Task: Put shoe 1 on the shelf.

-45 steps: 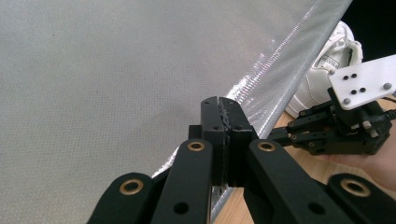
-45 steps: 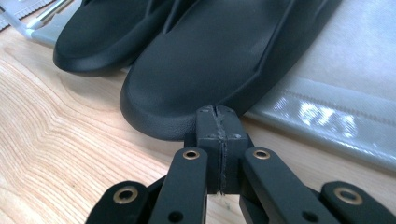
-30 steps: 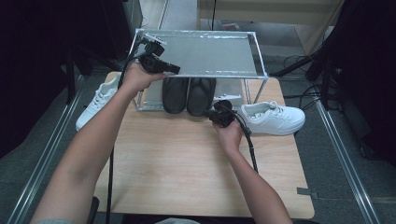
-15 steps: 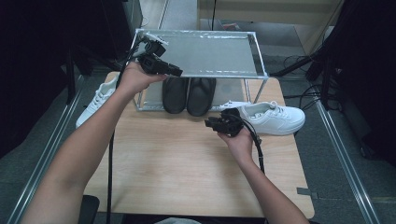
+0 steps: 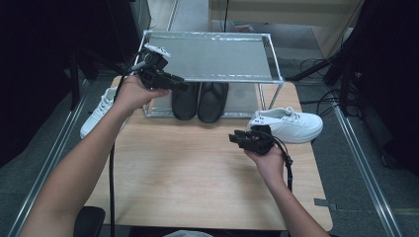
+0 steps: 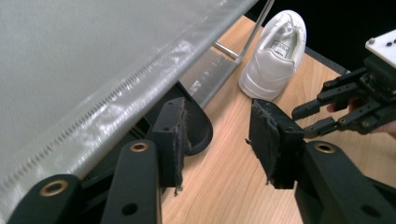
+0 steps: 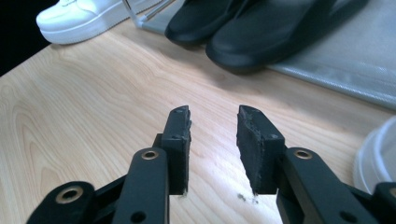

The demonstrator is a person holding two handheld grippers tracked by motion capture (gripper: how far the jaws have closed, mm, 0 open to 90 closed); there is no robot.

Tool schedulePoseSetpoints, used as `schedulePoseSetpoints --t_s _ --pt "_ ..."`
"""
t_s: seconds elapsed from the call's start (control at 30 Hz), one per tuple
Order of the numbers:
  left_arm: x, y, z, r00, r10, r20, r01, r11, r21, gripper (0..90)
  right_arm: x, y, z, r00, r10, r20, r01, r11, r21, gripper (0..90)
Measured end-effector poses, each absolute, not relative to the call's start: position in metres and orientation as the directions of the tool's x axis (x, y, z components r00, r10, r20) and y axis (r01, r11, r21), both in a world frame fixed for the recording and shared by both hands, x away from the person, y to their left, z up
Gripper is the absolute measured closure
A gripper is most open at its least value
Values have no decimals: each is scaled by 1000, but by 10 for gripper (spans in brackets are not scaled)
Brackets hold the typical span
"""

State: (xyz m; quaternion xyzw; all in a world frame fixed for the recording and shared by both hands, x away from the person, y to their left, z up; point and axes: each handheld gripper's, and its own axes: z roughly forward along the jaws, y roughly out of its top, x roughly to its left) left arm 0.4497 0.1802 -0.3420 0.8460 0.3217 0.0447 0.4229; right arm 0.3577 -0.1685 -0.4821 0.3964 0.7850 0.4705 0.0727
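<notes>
Black slippers (image 5: pixel 200 100) just beside left tool (image 5: pixel 180 85)

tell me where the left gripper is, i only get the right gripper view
observer: the left gripper is up at the front left edge of the rack, over the black shoes; its fingers have just been opening, nothing between them
operator: whats the white thing at my lower right
observer: a white sneaker on the table, right of the rack
operator: anything above the black shoes
observer: yes, a mesh top shelf with nothing on it
</notes>
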Motion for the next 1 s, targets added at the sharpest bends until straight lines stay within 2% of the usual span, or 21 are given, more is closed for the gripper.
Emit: schedulePoseSetpoints --t_s 0.3,0.53,0.9,1.0 --pt "438 184 -360 783 580 -223 526 -427 736 529 347 -177 -481 -683 688 246 545 255 799 613" --pt "429 183 -375 788 574 -221 524 -437 731 503 339 -179 -480 -704 682 197 513 296 805 562" --pt "416 179 -399 787 572 -233 533 -440 722 430 330 -195 -475 -696 689 202 506 271 819 443" --pt "411 180 -406 790 567 -236 531 -438 725 419 327 -198 -475 -696 690 200 503 269 821 437"
